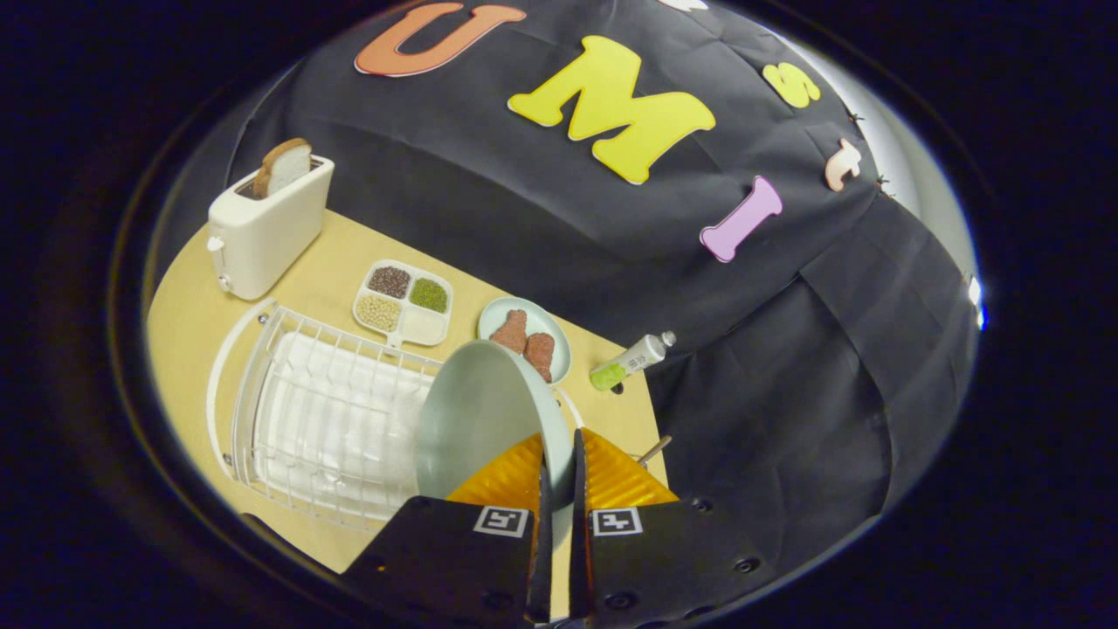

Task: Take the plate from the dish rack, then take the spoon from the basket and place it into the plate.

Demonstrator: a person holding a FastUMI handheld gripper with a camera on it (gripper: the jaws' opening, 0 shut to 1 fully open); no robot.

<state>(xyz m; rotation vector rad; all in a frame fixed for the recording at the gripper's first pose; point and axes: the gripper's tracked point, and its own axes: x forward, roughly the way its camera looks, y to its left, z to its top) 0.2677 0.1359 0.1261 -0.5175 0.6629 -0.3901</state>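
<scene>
Fingers (559, 463) pinch the rim of the pale plate (476, 419), one pad on each face. Plate is held tilted on edge above the white dish rack (323, 419) on the table (188, 332).

Tan tabletop (327, 279) — toaster (266, 227) far left, dish rack (332, 419) near, divided tray (403, 301), small plate (524, 336), tube (633, 360) right

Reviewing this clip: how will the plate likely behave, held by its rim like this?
The plate looks rigid, so it should not flex. The gripper pinches only its rim, edge-on between the orange fingers, so its weight may make it pivot or slip. Its smooth, glossy surface suggests little friction, and it may chip if it drops onto the rack.
</scene>
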